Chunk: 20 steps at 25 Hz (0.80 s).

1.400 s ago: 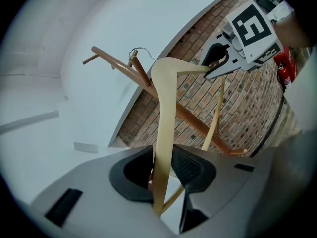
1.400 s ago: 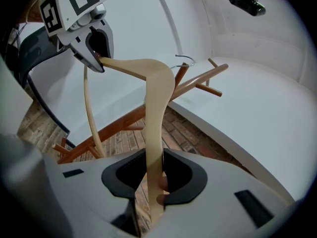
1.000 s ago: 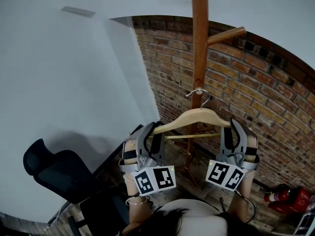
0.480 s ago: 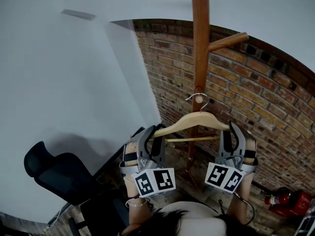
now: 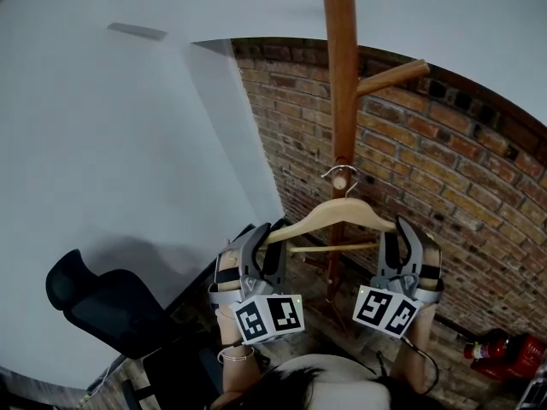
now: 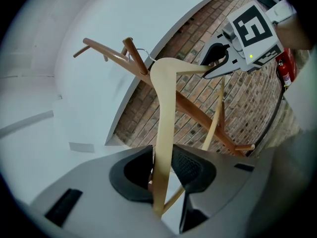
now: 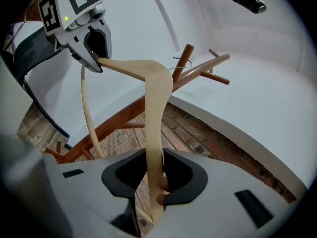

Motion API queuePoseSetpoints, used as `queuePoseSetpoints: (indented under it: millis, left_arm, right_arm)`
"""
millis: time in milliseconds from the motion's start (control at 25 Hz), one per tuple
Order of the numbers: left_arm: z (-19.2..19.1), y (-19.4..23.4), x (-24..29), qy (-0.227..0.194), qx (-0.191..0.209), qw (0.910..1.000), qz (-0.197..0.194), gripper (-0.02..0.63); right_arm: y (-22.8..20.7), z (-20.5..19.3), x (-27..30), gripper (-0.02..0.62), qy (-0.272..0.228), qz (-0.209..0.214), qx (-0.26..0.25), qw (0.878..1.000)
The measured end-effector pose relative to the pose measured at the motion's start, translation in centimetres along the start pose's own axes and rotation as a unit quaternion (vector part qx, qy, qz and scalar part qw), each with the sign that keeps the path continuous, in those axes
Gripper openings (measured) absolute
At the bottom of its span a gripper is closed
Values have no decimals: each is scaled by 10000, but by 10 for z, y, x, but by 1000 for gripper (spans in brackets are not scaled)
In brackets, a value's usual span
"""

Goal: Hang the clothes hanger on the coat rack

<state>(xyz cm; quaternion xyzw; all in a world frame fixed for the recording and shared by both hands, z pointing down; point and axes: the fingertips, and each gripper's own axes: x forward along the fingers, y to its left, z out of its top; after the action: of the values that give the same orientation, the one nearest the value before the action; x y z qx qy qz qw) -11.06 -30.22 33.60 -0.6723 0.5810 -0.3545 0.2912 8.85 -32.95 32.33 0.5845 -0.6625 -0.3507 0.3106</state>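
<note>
A light wooden clothes hanger (image 5: pixel 338 214) is held level in front of the coat rack's brown pole (image 5: pixel 340 75). My left gripper (image 5: pixel 272 231) is shut on the hanger's left end, and the arm runs between its pads (image 6: pixel 161 175). My right gripper (image 5: pixel 400 231) is shut on the right end (image 7: pixel 154 182). The metal hook (image 5: pixel 339 174) sits at a short low peg (image 5: pixel 340 181) on the pole; I cannot tell whether it rests on it. A longer peg (image 5: pixel 393 77) sticks out higher up to the right. In the left gripper view the hook (image 6: pixel 143 58) lies against a peg (image 6: pixel 131 51).
A brick wall (image 5: pixel 444 186) stands behind the rack and a white wall panel (image 5: pixel 128 143) to the left. A black office chair (image 5: pixel 111 306) is low on the left. A red fire extinguisher (image 5: pixel 504 348) lies at the lower right. The rack's feet (image 6: pixel 237 145) spread on the floor.
The head view has drifted slightly. Both grippers keep their hold on the hanger, and the hook stays by the low peg on the pole.
</note>
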Motion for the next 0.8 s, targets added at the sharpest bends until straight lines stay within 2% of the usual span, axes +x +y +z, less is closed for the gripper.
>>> queuePoseSetpoints:
  millis: [600, 800]
  left_arm:
    - [-18, -11, 20, 135, 218, 9997, -23, 118]
    - [-17, -13, 27, 170, 96, 9998, -57, 118]
  right_arm:
    - [18, -10, 18, 114, 70, 154, 6, 9999]
    - [19, -13, 24, 114, 108, 173, -16, 9998]
